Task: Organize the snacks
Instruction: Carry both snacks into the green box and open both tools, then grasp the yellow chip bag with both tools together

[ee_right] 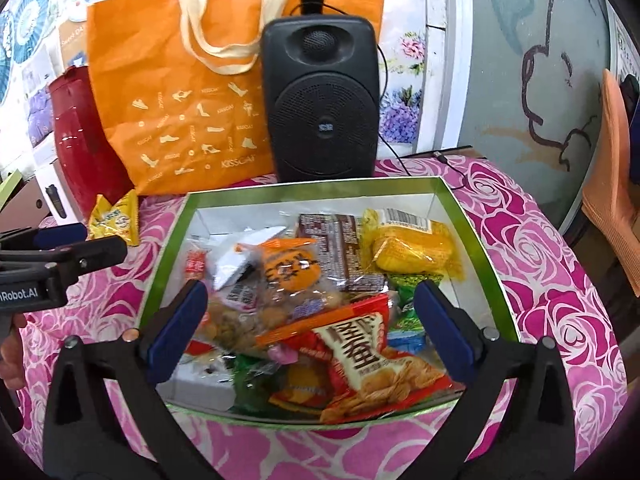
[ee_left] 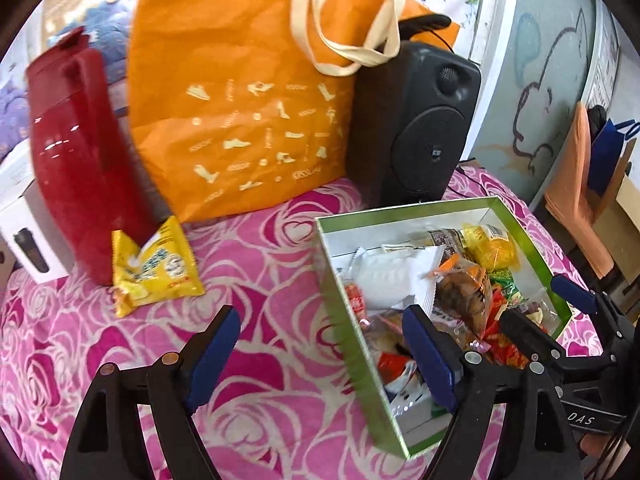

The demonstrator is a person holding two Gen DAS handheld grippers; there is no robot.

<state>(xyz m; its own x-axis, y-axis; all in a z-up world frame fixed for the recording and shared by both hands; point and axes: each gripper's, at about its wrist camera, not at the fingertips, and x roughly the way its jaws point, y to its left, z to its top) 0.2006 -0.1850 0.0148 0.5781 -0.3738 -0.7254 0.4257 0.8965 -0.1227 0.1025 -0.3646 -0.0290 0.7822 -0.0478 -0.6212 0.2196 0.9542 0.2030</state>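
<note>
The left gripper (ee_left: 320,354) hangs with its jaws wide apart and nothing between them, its right finger over the near left wall of the green box (ee_left: 352,320), which lies at four o'clock, crowded with wrapped snacks. A yellow snack packet (ee_left: 158,268) lies alone on the pink rose-patterned cloth (ee_left: 256,264) at nine o'clock, touching the foot of a red jug (ee_left: 76,152). An orange tote bag (ee_left: 240,100) stands at twelve o'clock, with a black speaker (ee_left: 420,120) just beside it at one o'clock, and the right gripper (ee_left: 548,304) reaches in over the box's far corner at three o'clock, likewise spread and empty.
</note>
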